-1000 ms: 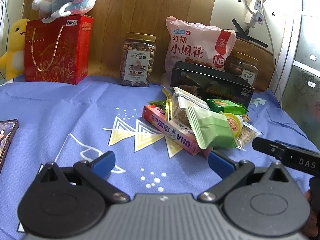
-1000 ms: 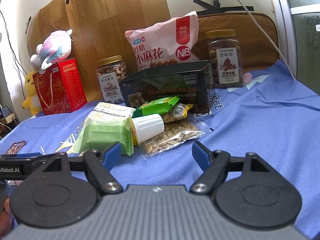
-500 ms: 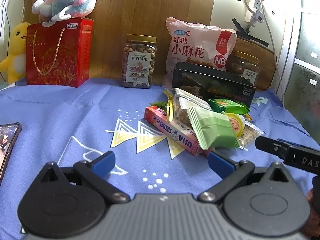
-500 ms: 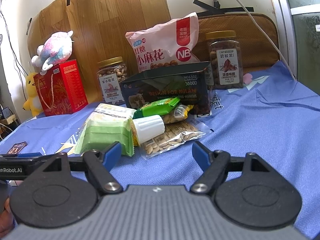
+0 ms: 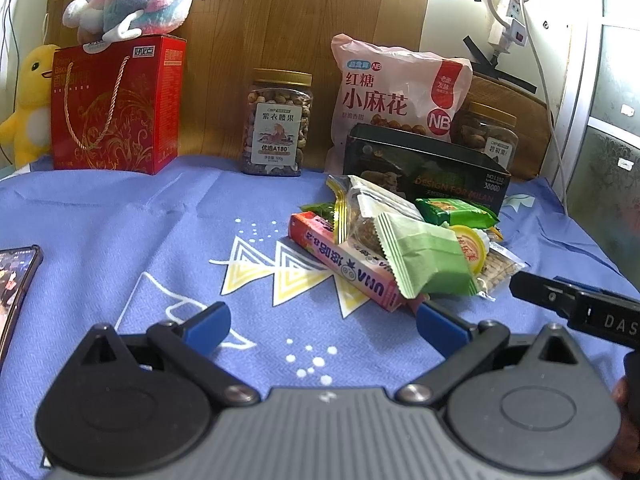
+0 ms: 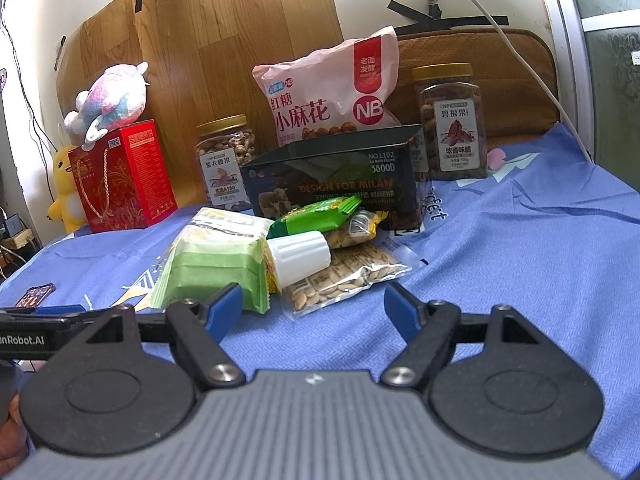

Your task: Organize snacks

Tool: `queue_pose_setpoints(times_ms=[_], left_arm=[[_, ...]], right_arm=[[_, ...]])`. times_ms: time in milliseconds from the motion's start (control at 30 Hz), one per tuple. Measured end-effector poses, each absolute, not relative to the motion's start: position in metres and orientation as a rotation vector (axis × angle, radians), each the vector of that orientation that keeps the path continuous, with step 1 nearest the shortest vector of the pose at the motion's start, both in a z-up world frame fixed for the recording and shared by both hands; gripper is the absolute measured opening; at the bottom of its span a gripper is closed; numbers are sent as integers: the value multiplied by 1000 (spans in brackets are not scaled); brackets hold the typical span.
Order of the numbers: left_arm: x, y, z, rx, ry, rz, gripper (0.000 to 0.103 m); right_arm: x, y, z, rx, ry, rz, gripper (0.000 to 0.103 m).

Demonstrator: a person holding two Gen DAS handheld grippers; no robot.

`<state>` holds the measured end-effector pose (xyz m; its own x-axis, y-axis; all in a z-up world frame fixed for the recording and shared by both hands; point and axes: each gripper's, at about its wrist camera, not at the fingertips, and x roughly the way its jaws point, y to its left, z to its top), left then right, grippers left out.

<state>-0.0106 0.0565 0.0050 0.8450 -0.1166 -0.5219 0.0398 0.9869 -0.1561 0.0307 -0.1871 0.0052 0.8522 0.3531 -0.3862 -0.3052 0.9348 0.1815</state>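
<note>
Left wrist view. My left gripper (image 5: 322,322) hangs over the blue cloth (image 5: 120,216), jaws spread wide, nothing between them. Ahead to the right lies the snack pile: a pink candy box (image 5: 344,266) nearest me, a pale green packet (image 5: 428,258) lying across it, a clear packet (image 5: 362,210) behind. The dark box (image 5: 424,168) stands just behind the pile. Along the far edge: red gift box (image 5: 116,106), nut jar (image 5: 278,124), pink bag (image 5: 396,88). Open cloth runs wide to the left, up to a phone (image 5: 14,276) at the frame's edge. The right gripper's finger pokes in from the right, near the pile.

Right wrist view. My right gripper (image 6: 314,308) has its jaws wide apart and empty (its left pad sits just in front of the green packet (image 6: 212,268), contact unclear). A white cup (image 6: 300,256) and a seed packet (image 6: 344,280) lie straight ahead. A second jar (image 6: 452,120) stands at the back. Bare cloth stretches to the right.
</note>
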Motion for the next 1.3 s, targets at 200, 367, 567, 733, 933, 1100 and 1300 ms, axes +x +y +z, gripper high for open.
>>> queue_pose_setpoints(times_ms=[200,367,567,733,933,1100,1300], left_arm=[[-11,57,5,-134,554,-79,103],[-13,55,7,-120,547,-81,103],[-19,57,18,-101,515,-114,102],[-13,59,33,-100,505,-180,96],[10,59,36,-178,591,-289,79],[36,59,32,-252,665,-343,69],[57,54,31,-269,707,-378,62]], right_arm=[[31,-187,5,114,426,346,80],[30,-186,6,108,426,353,80],[30,-187,8,103,456,399,79],[29,-181,15,29,444,490,75],[42,-165,20,-48,469,612,71],[57,-154,16,-91,503,651,71],[82,-147,7,-117,610,696,71]])
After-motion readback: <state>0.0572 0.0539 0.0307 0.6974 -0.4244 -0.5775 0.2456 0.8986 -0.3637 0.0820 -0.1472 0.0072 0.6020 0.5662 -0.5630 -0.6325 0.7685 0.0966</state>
